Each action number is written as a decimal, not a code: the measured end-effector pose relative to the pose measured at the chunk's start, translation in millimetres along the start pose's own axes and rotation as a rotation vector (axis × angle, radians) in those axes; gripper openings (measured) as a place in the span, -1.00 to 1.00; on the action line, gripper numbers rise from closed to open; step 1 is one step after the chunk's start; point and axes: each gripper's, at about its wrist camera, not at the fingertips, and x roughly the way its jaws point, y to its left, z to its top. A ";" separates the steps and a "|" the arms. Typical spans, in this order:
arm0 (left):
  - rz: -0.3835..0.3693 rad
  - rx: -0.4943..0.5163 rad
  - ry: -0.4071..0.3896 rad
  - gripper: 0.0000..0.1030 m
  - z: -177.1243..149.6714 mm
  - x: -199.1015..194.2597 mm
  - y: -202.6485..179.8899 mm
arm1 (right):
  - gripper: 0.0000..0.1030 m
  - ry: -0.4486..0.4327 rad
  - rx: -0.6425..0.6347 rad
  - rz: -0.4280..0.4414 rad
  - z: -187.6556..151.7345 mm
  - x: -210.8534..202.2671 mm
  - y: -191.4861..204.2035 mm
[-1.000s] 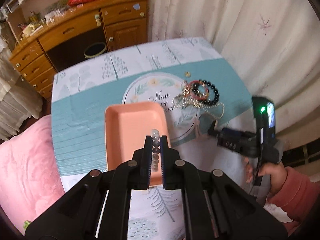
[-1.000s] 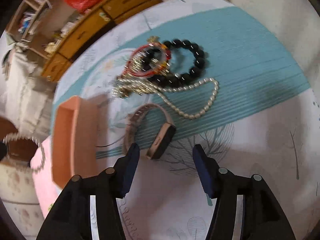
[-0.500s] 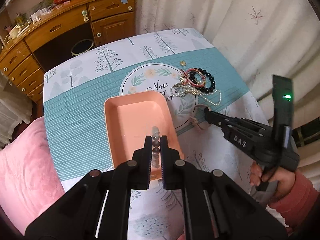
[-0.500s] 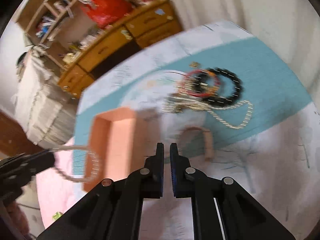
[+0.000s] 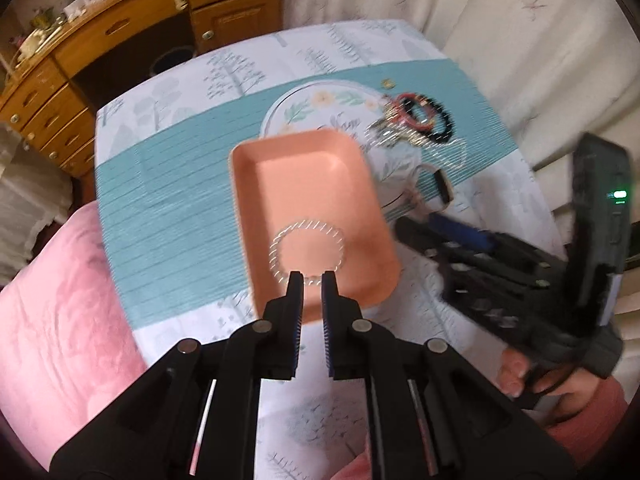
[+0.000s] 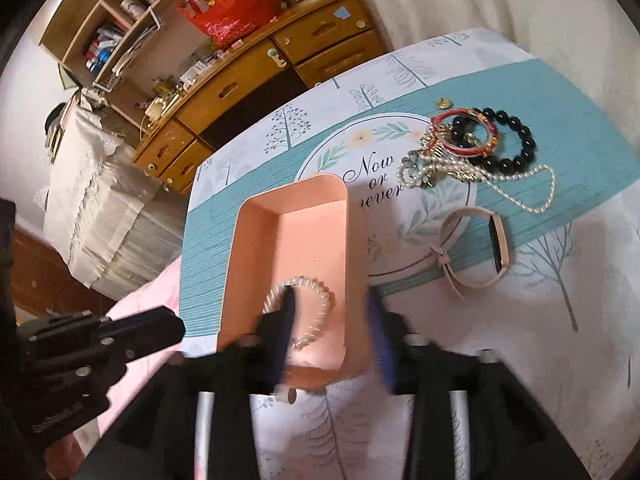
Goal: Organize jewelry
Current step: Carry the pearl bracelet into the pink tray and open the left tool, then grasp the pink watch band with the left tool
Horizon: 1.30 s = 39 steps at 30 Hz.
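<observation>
A pale bead bracelet (image 5: 308, 250) lies in the near half of the pink tray (image 5: 256, 148), loose from any gripper. My left gripper (image 5: 311, 282) hovers above the tray's near rim, its jaws a narrow slit apart and pressing on nothing. In the right wrist view it (image 6: 176, 326) sits left of the tray (image 6: 248, 240), apart from the bracelet (image 6: 316, 312). My right gripper (image 6: 330, 320) is blurred over the tray's near end, its jaws opening with nothing gripped. A pink watch band (image 6: 476, 252), pearl necklace (image 6: 520, 196), black bead bracelet (image 6: 516, 140) and red bangle (image 6: 464, 132) lie right of the tray.
A small gold piece (image 6: 442, 103) lies beyond the pile on the teal tablecloth (image 6: 560, 92). A pink blanket (image 5: 52, 320) borders the table's left side. A wooden dresser (image 6: 248, 80) with a red bag (image 6: 228, 12) stands behind, and a curtain (image 5: 520, 20) hangs at the right. A pink-sleeved hand (image 5: 560, 396) holds the right gripper.
The bracelet hung from my left gripper and now lies in the tray. My right gripper pulled back from the watch band toward the tray, shut, then opened.
</observation>
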 end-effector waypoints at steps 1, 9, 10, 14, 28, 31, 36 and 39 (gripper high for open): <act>0.016 -0.008 0.002 -0.81 -3.3 0.8 0.6 | 0.00 -0.006 0.004 -0.002 -2.2 -4.3 -2.1; -0.028 -0.117 0.144 0.29 -35.0 18.6 -3.1 | 0.70 -0.010 -0.069 -0.130 -13.0 -27.1 -32.1; -0.053 -0.131 0.152 0.29 -39.4 18.5 -6.4 | 0.70 -0.009 -0.084 -0.158 -15.2 -31.6 -37.9; -0.104 -0.199 0.179 0.29 -47.7 15.7 -24.5 | 0.70 0.009 -0.096 -0.184 -15.4 -41.6 -66.3; -0.168 -0.265 0.022 0.29 -3.3 23.2 -135.2 | 0.77 0.045 -0.271 -0.074 76.4 -87.1 -134.8; -0.080 -0.212 0.029 0.29 7.8 41.7 -163.7 | 0.78 0.038 -0.395 -0.089 105.4 -86.3 -135.9; -0.069 -0.292 0.046 0.29 13.9 74.8 -175.9 | 0.79 0.036 -0.579 -0.108 149.6 -73.9 -131.3; -0.029 -0.360 -0.016 0.29 19.2 93.0 -175.3 | 0.80 0.014 -0.655 -0.083 168.6 -59.8 -125.4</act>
